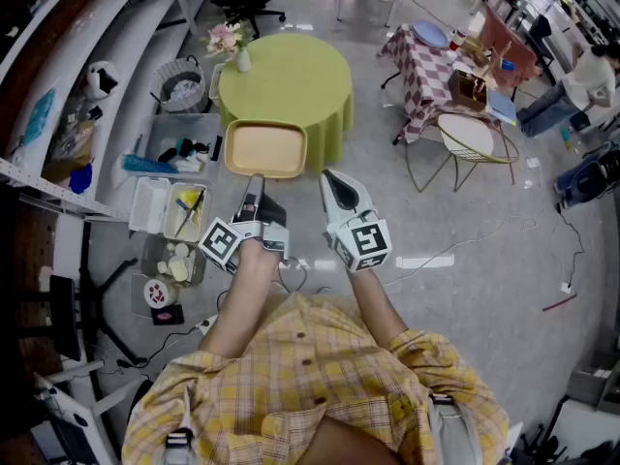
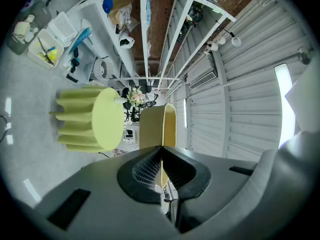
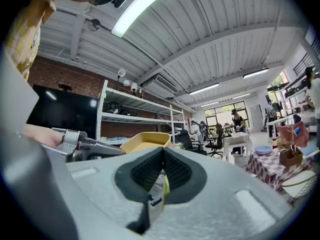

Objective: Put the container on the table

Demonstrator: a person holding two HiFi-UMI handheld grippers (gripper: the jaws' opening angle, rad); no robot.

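A tan rectangular container (image 1: pixel 265 148) hangs in the air in front of me, over the near edge of a round table with a green cloth (image 1: pixel 291 80). My left gripper (image 1: pixel 254 178) is shut on the container's near rim; in the left gripper view the thin rim runs between the pads and the container (image 2: pixel 157 126) stands beyond the left gripper (image 2: pixel 161 149), next to the table (image 2: pixel 107 119). My right gripper (image 1: pixel 327 178) is shut just right of the container, with nothing held. The right gripper view shows the right gripper (image 3: pixel 162 151) with the container (image 3: pixel 145 141) to its left.
A small white vase (image 1: pixel 243 61) and flowers (image 1: pixel 226 39) stand at the table's far left edge. Plastic bins (image 1: pixel 174 206) and a round basket (image 1: pixel 181 83) sit on the floor to the left, by shelving. A checkered table (image 1: pixel 426 61) and a wire chair (image 1: pixel 470 143) stand to the right.
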